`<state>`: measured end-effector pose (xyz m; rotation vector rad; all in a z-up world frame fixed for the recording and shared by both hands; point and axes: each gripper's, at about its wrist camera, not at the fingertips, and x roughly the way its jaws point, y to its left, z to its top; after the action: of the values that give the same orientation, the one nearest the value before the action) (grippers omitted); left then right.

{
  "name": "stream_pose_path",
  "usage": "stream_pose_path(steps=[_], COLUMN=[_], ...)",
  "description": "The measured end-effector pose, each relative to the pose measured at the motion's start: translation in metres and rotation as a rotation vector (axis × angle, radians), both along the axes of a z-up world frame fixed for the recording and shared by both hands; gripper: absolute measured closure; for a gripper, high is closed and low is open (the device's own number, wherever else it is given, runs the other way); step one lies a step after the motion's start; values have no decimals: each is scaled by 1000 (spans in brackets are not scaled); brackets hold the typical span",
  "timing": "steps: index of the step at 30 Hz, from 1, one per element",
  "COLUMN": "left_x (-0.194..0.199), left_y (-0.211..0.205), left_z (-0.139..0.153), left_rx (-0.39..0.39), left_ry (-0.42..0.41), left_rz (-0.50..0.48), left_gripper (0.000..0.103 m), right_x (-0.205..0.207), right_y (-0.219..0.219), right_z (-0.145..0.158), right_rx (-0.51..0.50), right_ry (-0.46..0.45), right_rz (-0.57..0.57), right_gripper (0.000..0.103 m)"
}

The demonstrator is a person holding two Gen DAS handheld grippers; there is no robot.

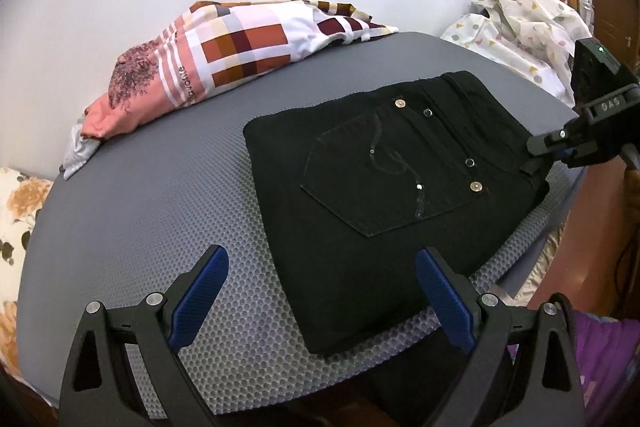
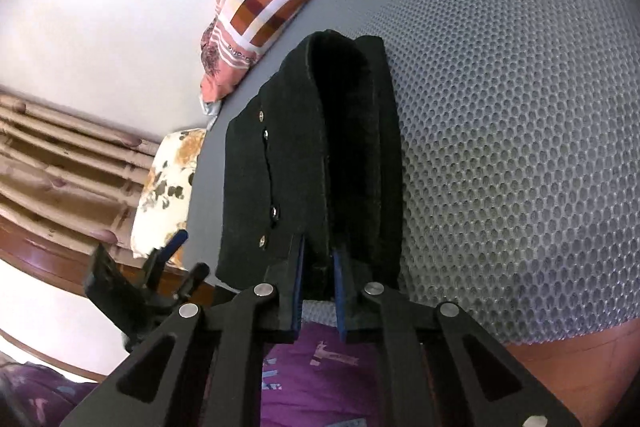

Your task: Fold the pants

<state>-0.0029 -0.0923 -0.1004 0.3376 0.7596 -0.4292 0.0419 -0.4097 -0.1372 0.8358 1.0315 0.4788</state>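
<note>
Black pants lie folded on the grey mesh mat, the right claw pinching their edge

In the left wrist view the pants fill the centre and right of the frame as a flat packet, back pocket and rivets facing up, on the grey mesh mat; the left claw at the bottom stands spread wide with nothing between its blue pads, its right finger over the packet's near corner. The right claw reaches in from the right edge onto the waistband end. In the right wrist view the right claw, bottom centre, has its blue pads drawn nearly together on the near edge of the dark cloth. A checked pillow lies at the upper left against the wall
</note>
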Motion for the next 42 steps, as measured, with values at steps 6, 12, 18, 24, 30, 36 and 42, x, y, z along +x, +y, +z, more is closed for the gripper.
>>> stream_pose_path(steps=[6,12,18,24,30,36,42], left_x=[4,8,7,7,12,15,22], left_y=[3,5,3,3,9,23,26], left_z=[-2,-3,-8,-9,-6,3,10], left_rx=[-12,-21,-8,-1,-10,-84,-108], left_ry=[31,51,62,67,51,42,32], left_rz=[12,27,25,26,50,64,68], left_gripper=[8,8,8,8,8,8,8], right_x=[-5,-7,0,7,1,-4,-5], right_y=[-13,-18,3,10,8,-11,-10], right_z=[12,11,18,19,31,3,38], right_rx=[9,30,-116,-221,-233,-60,-206], right_ry=[-41,-19,0,30,-18,33,-73], right_rz=[-67,-72,-6,43,54,1,-78], right_gripper=[61,53,52,68,92,83,70])
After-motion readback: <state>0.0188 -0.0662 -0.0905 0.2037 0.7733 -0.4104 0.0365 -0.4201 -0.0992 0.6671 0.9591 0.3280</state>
